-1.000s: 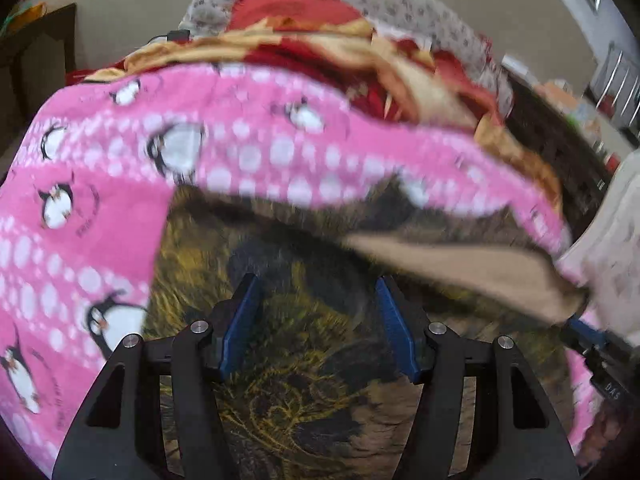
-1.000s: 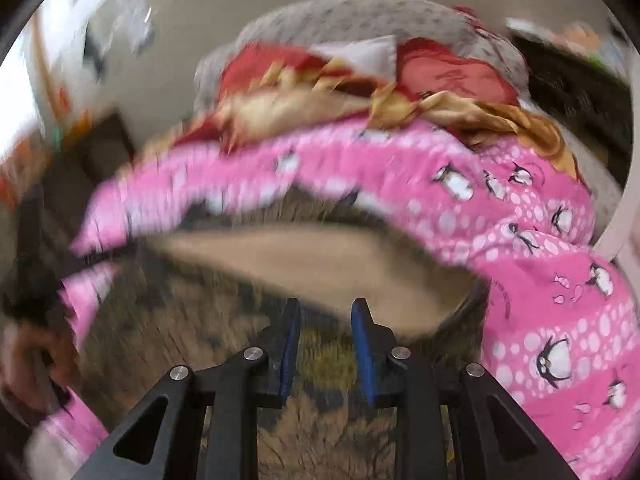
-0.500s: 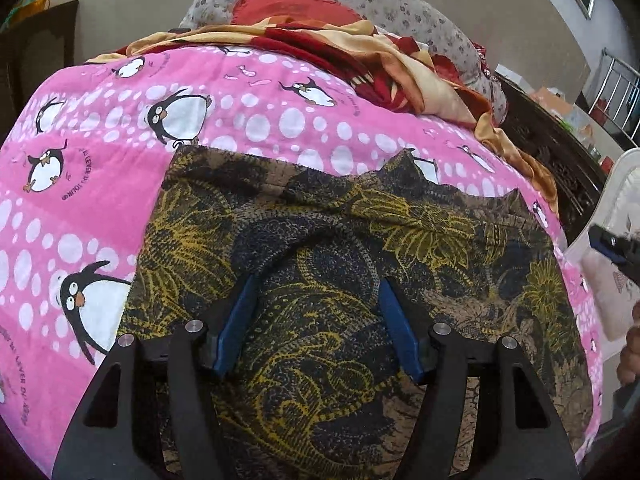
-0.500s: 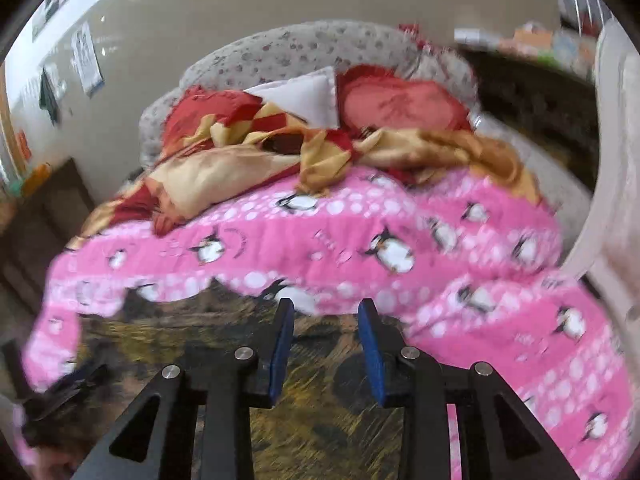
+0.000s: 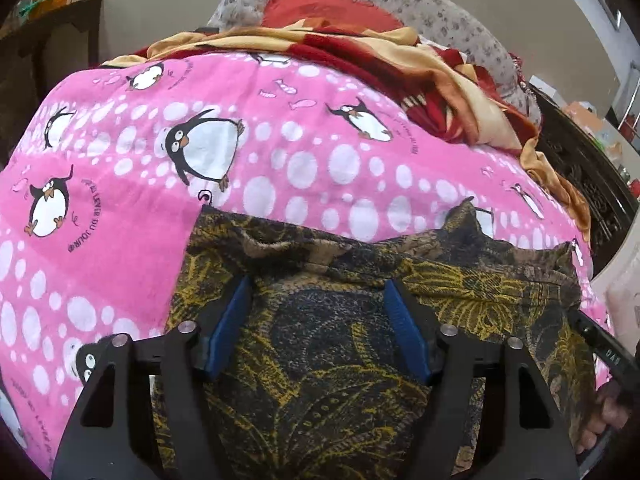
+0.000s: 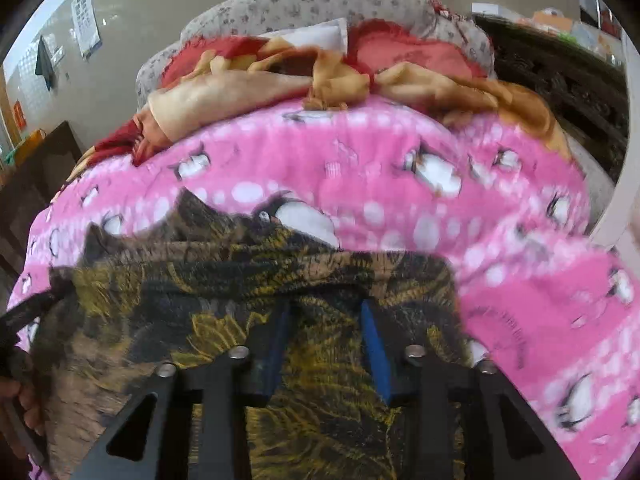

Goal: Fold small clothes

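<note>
A dark garment with a yellow leaf-and-paisley print [image 5: 344, 344] lies spread on a pink penguin-print blanket [image 5: 120, 208], taking up the near middle of the bed in both wrist views; its far edge is rumpled into a loose roll with two small peaks of cloth standing up along it, and its left edge runs straight down the pink fabric. The left gripper [image 5: 318, 300] hangs over the garment's near half with its blue-padded jaws standing wide and opening further; patterned cloth shows in the gap between the pads, but the pads press on nothing and hold nothing. The right gripper [image 6: 326, 316] hovers over the same garment further to the right, its jaws narrower but also opening, again with only flat cloth seen between them and nothing gripped; this view is blurred. At the right edge of the left wrist view the black body of the other gripper and a person's fingers [image 5: 612, 412] show, just beside the garment's right edge. Beyond the pink blanket, at the far end of the bed, lies a crumpled red and tan blanket [image 5: 432, 68], and behind it a grey flowered pillow [image 5: 440, 16] against a beige wall.
</note>
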The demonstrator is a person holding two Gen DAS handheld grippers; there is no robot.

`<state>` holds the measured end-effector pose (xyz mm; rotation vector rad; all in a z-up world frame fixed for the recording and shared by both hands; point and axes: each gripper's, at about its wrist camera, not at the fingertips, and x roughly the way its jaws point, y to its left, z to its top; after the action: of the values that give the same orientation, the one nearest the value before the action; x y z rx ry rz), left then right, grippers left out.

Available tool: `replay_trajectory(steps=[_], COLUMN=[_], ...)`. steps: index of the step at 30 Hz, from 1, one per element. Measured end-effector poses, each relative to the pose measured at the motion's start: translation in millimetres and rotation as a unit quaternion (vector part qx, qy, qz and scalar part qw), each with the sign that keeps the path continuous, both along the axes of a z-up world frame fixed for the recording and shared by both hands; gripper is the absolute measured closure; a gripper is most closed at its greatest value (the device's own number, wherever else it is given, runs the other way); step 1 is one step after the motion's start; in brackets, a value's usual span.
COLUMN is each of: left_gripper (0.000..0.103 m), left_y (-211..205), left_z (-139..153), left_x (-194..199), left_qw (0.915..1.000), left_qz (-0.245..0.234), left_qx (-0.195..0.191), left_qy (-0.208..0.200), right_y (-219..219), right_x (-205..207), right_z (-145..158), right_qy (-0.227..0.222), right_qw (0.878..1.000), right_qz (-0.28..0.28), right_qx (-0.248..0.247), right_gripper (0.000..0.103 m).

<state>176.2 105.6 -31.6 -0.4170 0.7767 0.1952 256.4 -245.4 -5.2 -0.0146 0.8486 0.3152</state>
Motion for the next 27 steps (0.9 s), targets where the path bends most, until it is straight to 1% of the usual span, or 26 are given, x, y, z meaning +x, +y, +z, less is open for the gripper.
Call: replay_trajectory(steps=[1,2,3,4,6,7,8,9,10,12,13,15,16,17,18,19,20,21,22,23,24,25,26,27], left_gripper=[0.032,0.027,0.024,0.022,0.023,0.023,0.023,0.023,0.023,0.023,0.023,0.023,0.023,0.022,0.023,0.023,0.023,0.023,0.022,0.022,0.022,0.022,0.022,0.021], left_y=[1,3,3,3,1,0,-6,-8,-11,-24,-35,-63,-80,-91,-101,-109,-116,-120,-125,-132,-140,-145,-147,-145], left_z=[-1,-2,-2,-2,0,5,14,22,30,45,50,53,51,46,38,28,14,7,4,2,0,-1,-2,-2], left_x=[1,2,2,3,4,6,5,-2,-14,-50,-68,-104,-122,-134,-141,-148,-152,-154,-159,-162,-164,-165,-164,-163], left_qw=[1.0,0.9999,0.9998,0.9998,0.9998,0.9995,0.9987,0.9988,0.9992,0.9989,0.998,0.9951,0.9932,0.992,0.9911,0.9896,0.9886,0.9896,0.9904,0.9894,0.9875,0.986,0.9857,0.9863], left_qz=[0.0,-0.004,-0.01,-0.014,-0.017,-0.023,-0.03,-0.027,-0.025,-0.047,-0.062,-0.098,-0.115,-0.125,-0.133,-0.14,-0.141,-0.133,-0.13,-0.132,-0.133,-0.133,-0.129,-0.126], left_qx=[-0.003,-0.01,-0.015,-0.017,-0.011,-0.001,0.014,0.018,0.013,-0.004,-0.004,0.011,0.017,0.014,0.007,-0.004,-0.009,0.003,0.024,0.052,0.078,0.095,0.102,0.099], left_qy=[0.001,0.0,-0.002,-0.002,0.007,0.021,0.039,0.038,0.027,-0.004,-0.012,-0.011,-0.004,0.002,0.014,0.032,0.052,0.055,0.042,0.034,0.033,0.033,0.038,0.04], right_y=[-2,-4,-6,-7,-7,-4,0,3,5,10,12,16,17,19,20,20,19,20,21,21,21,22,24,26], right_x=[0,2,4,6,9,9,4,-6,-20,-56,-76,-115,-136,-153,-170,-178,-184,-187,-186,-187,-194,-198,-200,-201], right_z=[-1,-3,-4,-4,-3,2,11,24,37,57,62,63,63,60,54,47,37,25,10,-3,-8,-9,-10,-10], right_qy=[0.001,0.005,0.009,0.013,0.02,0.025,0.024,0.011,-0.006,-0.023,-0.021,-0.016,-0.022,-0.029,-0.027,-0.023,-0.015,0.002,0.028,0.039,0.02,0.003,-0.001,-0.004], right_qw=[1.0,1.0,1.0,1.0,0.999,1.0,0.999,0.999,0.999,0.998,0.997,0.996,0.995,0.994,0.994,0.994,0.995,0.995,0.995,0.995,0.995,0.994,0.994,0.993], right_qz=[0.001,0.004,0.004,0.006,0.01,0.015,0.014,0.006,0.013,0.051,0.067,0.076,0.082,0.086,0.089,0.088,0.085,0.081,0.074,0.07,0.073,0.075,0.076,0.077], right_qx=[0.007,0.014,0.019,0.022,0.023,0.006,-0.023,-0.044,-0.046,-0.029,-0.025,-0.039,-0.05,-0.054,-0.053,-0.053,-0.055,-0.056,-0.06,-0.067,-0.071,-0.075,-0.085,-0.092], right_gripper=[0.065,0.065,0.064,0.063,0.063,0.063,0.063,0.063,0.063,0.061,0.054,0.046,0.046,0.046,0.043,0.041,0.041,0.041,0.041,0.04,0.039,0.037,0.036,0.035])
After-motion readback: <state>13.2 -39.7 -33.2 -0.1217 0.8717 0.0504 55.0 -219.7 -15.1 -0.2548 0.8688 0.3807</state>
